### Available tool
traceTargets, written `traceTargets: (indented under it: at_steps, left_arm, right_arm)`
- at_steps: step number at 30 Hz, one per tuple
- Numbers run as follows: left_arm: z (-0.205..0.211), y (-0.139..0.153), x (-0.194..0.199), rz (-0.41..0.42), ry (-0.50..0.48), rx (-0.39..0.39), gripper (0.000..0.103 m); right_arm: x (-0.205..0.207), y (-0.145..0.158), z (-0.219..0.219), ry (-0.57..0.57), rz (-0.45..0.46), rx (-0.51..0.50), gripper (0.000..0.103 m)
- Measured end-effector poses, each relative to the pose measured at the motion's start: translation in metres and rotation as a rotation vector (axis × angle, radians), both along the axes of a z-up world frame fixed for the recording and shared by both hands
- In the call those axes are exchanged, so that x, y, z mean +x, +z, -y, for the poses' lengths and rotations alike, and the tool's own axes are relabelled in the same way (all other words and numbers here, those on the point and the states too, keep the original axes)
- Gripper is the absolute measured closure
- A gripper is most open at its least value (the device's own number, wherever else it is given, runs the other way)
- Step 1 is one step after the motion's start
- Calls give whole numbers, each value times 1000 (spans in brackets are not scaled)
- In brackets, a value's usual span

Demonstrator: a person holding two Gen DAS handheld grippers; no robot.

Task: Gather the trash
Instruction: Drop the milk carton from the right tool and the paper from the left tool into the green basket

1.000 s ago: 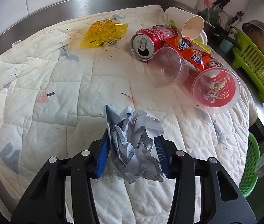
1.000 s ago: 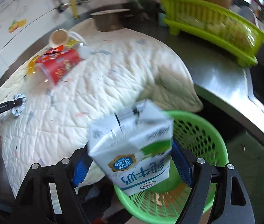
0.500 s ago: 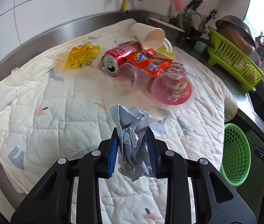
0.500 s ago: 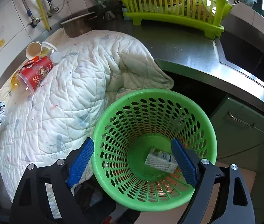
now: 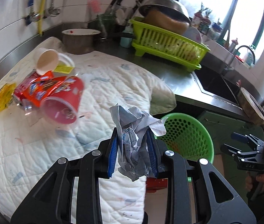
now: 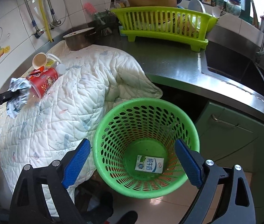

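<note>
Now | left gripper (image 5: pixel 133 150) clamps crumpled grey-white paper (image 5: pixel 133 130) | right gripper (image 6: pixel 132 160) empty, jaws opening

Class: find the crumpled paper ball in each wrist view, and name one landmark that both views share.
Left wrist view: crumpled paper ball at lower centre, clamped in the left gripper.
Right wrist view: crumpled paper ball at the far left edge, over the quilt.
Shared landmark: green basket.

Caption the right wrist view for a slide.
Open right claw above green basket holding a milk carton.
</note>
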State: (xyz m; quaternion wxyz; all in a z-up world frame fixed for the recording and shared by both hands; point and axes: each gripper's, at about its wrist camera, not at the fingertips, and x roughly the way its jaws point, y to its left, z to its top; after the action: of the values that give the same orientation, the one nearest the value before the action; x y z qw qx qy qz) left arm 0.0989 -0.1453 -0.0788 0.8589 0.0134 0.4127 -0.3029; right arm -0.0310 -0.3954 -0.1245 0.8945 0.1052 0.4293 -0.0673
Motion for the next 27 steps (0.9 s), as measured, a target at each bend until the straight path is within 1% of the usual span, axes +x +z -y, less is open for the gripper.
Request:
traceTargets:
  at_steps: [3, 8, 10, 12, 14, 16, 18, 19, 21, 23, 27]
  left_arm:
    - [35, -3, -2, -29, -75, -5, 74]
    - [96, -16, -8, -57, -181, 29, 74]
    - [117, -24, -6, -86, -217, 32, 73]
    - [137, -34, -7, -118, -244, 40, 72]
    - [150, -43, -9, -148, -272, 31, 65]
    - [161, -51, -11, -154, -279, 51, 57]
    - [169, -55, -13, -162, -292, 44, 55]
    - [170, -56, -13, -171, -293, 46, 50]
    - [170, -56, -14, -178, -297, 34, 48]
    - [168, -54, -14, -173, -295, 27, 34]
    - [164, -47, -12, -149, -288, 27, 34]
  right_arm:
    - [-11, 8, 5, -27, 19, -10, 13]
    - [-30, 20, 17, -75, 47, -16, 13]
    - [-38, 25, 21, -92, 54, -21, 13]
    - [-45, 28, 25, -108, 62, -27, 13]
    - [-51, 30, 28, -121, 67, -27, 12]
    - [-57, 32, 30, -134, 70, -28, 12]
    - [-61, 32, 32, -142, 71, -22, 12]
    - [-63, 32, 32, -145, 71, -22, 12]
    - [-65, 32, 33, -145, 73, -19, 12]
    - [-65, 33, 32, -143, 76, -23, 12]
    - [-62, 38, 28, -126, 93, -33, 12]
